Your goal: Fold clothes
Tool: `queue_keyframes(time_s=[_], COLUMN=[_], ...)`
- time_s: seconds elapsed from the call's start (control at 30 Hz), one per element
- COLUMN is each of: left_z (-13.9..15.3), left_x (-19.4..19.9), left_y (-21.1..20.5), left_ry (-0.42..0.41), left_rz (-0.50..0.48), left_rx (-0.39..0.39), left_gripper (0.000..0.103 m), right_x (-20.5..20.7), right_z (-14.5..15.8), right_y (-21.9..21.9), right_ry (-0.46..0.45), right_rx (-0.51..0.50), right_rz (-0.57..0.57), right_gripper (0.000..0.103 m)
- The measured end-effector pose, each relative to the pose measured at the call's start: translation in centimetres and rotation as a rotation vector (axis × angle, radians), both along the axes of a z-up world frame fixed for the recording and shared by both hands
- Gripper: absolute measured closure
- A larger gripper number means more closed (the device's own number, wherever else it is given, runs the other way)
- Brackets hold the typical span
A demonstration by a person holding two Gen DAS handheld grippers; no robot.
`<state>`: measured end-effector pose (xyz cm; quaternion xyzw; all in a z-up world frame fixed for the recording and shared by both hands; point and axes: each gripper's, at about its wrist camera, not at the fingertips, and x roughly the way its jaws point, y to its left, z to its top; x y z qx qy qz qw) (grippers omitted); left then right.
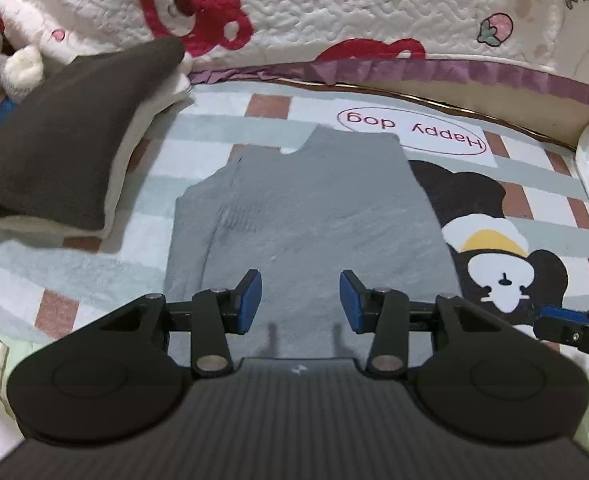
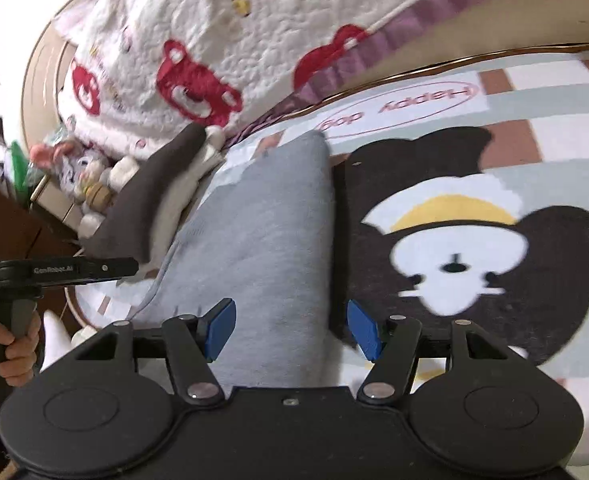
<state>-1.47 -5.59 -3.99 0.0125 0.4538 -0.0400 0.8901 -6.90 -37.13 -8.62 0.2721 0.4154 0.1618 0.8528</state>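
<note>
One grey garment flat on bedsheet; one folded stack beside. Two grippers, left gripper and right gripper, both spread, empty.

My work surface is a bed w/ a striped cover, pale grey-green, white & brown-pink checks, plus a black-and-white cartoon dog print & a "Happy dog" label. Lying flat on it, center: grey garment. To its left, a folded stack, dark brown piece on top, cream below. Quilt w/ red bears along the far edge.
</note>
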Motion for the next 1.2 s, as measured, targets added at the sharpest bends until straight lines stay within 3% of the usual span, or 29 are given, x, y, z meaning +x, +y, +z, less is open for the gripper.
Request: queue_keyframes(time_s=[0.17,0.3,0.47,0.57,0.67,0.87,1.03,1.13,1.2], left_z=[2.3,4.3,3.5,1.2,-0.3,-2.9,-5.1,-5.8,-5.7], left_x=[-0.6,-1.3,-1.1,-1.4,-2.2,-4.8,-6.3,-5.2,-5.5], left_y=[-0.6,1.9,6.5,9.7,11.9,14.3,16.8,17.8,18.3], left_ry=[-0.034,-0.045,0.0,0.007,-0.018,0.012,0.022,0.03,-0.011], left_rz=[-0.029,0.014,0.057,0.116,0.155,0.165,0.151,0.214,0.292], left_rx=[0.029,-0.004,-0.041,-0.165,-0.273,-0.371,-0.468,-0.533,-0.585], left_gripper=[0.06,0.053,0.052,0.051,0.051,0.051,0.051,0.05,0.05], right_x=[0.4,1.6,2.5,2.2,2.2,3.1,5.2,7.3,8.7], right_z=[-1.0,-1.0,-1.5,-2.1,-1.8,1.1,1.3,0.8,-0.1], right_y=[-1.1,-1.2,-1.3,-1.1,-0.2,2.9,5.6,6.6,6.5], right_ry=[0.039,0.039,0.032,0.06,0.081,-0.003,0.062,0.07,0.072], right_rx=[0.058,0.066,0.1,0.11,0.045,-0.115,-0.13,-0.141,-0.148], right_rz=[0.01,0.042,0.07,0.084,0.119,0.184,0.229,0.247,0.213], right_gripper=[0.035,0.035,0.035,0.035,0.035,0.035,0.035,0.035,0.035])
